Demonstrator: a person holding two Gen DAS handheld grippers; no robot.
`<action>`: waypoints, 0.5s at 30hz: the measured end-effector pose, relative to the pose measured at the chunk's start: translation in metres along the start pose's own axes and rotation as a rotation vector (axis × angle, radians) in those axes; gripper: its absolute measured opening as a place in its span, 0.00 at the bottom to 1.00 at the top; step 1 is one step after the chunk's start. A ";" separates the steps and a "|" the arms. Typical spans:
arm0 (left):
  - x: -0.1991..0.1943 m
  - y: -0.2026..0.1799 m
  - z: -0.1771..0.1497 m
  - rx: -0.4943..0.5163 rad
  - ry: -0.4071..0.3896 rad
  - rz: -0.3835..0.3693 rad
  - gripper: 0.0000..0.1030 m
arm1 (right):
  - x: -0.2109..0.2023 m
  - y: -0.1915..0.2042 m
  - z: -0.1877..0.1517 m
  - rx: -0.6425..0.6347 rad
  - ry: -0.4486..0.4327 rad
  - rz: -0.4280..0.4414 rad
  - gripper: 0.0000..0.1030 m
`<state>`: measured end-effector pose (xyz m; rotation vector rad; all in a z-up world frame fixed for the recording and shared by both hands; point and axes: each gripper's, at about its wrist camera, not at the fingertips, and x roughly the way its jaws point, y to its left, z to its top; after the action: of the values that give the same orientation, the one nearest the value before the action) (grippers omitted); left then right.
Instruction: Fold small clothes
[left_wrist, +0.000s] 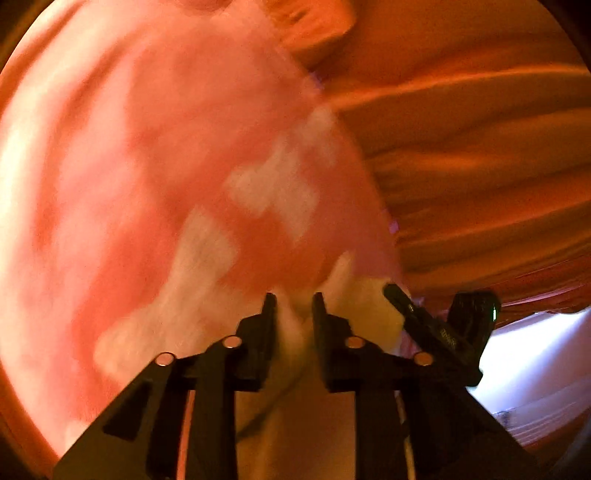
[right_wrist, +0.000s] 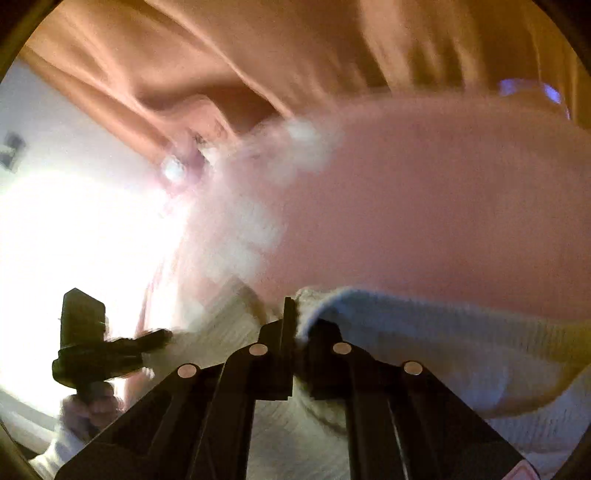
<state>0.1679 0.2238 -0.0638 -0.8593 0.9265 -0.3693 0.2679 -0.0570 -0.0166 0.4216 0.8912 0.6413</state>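
The pink garment (left_wrist: 177, 177), patterned with pale patches and edged with a white ribbed band (right_wrist: 424, 332), hung lifted between the two grippers, in front of the rumpled orange fabric (left_wrist: 480, 166) that filled the background. The left gripper (left_wrist: 294, 299) was clamped on the white band, with cloth pinched in the narrow gap between its fingers. Just right of it on the same band, the right gripper (right_wrist: 295, 306) had its fingers pressed together on the fabric edge. In the right wrist view the left gripper appeared to the left of the garment, gripping that band, against a bright white area (right_wrist: 74, 229). Both views were motion-blurred, so finer garment detail could not be determined.
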 end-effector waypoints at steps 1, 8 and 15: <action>-0.006 -0.012 0.007 0.051 -0.040 -0.008 0.14 | -0.012 0.003 0.002 -0.007 -0.052 0.025 0.05; 0.017 -0.030 0.024 0.063 0.031 0.072 0.45 | 0.016 -0.033 -0.008 0.073 -0.020 -0.075 0.05; 0.001 0.014 -0.014 0.017 0.077 0.145 0.69 | -0.044 -0.014 -0.013 0.026 -0.196 0.120 0.05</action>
<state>0.1564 0.2253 -0.0797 -0.7619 1.0492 -0.2857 0.2420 -0.0960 -0.0070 0.5543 0.6920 0.6858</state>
